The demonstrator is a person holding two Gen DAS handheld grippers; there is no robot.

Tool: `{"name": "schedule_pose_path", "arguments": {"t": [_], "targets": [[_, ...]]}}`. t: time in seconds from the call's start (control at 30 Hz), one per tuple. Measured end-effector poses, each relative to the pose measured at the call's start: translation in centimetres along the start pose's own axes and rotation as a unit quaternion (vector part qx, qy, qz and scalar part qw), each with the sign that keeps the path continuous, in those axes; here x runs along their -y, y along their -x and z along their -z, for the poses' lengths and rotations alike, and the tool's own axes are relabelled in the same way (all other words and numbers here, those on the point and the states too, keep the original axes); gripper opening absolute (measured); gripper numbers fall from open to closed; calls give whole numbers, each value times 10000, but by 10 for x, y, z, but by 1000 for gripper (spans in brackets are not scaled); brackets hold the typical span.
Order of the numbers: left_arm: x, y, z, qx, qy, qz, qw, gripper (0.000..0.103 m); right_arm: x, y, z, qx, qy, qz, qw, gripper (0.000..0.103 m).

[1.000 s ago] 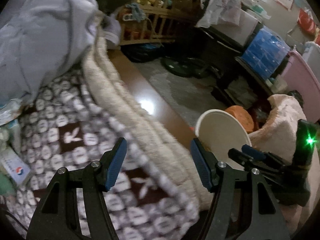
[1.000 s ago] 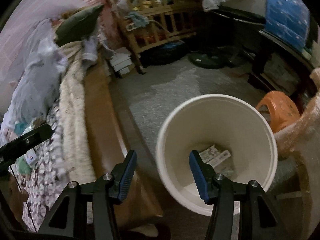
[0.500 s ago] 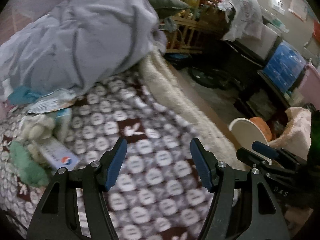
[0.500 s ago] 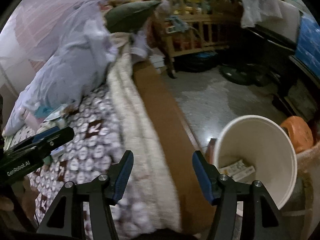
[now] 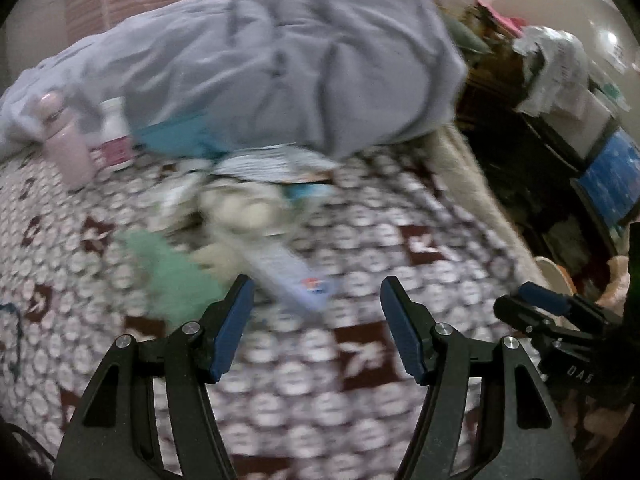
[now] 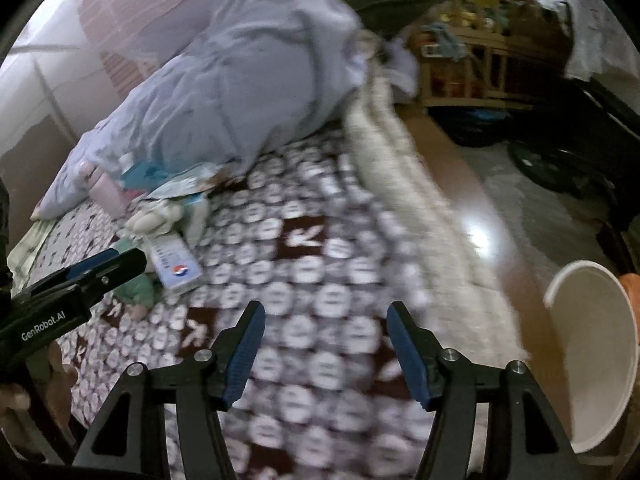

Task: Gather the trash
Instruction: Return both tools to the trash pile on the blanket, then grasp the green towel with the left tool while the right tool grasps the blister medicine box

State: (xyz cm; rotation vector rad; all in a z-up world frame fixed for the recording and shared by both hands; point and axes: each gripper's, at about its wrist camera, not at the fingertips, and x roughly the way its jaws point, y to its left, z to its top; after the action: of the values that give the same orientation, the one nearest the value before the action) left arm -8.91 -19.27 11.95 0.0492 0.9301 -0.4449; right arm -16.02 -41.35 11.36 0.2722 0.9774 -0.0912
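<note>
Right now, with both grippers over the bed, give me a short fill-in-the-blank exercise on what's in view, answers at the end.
1. Both the left gripper and the right gripper have their jaws ____.
2. The white trash bin stands on the ____ beside the bed.
3. The flat wrapper with the red and blue round logo lies on the patterned ____.

Missing words: open; floor; blanket

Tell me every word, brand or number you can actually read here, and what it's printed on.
"GenRobot.AI": white lettering on the left gripper, seen from the right wrist view.
"DAS": partial white lettering on the right gripper, cut off by the frame edge.
Round red, white and blue logo on the flat packet: its text is too blurred to read.
Label on the white bottle: too blurred.
</note>
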Motion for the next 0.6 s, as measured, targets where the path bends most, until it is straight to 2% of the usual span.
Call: {"name": "schedule_pose_path", "arguments": {"t": [0.2,0.3,0.47,0.6], "targets": [[-67,10,13,-85,386,-416,9984,65,-50,-34,-10,-246,440,-526,9973,61],[-94,12,19,-179,643,-492,9966,65,-78,-55,-16,-366,710,-805,9935,61],[-118,12,26,-274,938,-434,9943,65,-119,-98,-31,-571,1219,-1069,9851,65],[-125,7,26,-331,1035,-245,9938,65,-132,-132,-42,-763,1294,-1341,9795,66]]}}
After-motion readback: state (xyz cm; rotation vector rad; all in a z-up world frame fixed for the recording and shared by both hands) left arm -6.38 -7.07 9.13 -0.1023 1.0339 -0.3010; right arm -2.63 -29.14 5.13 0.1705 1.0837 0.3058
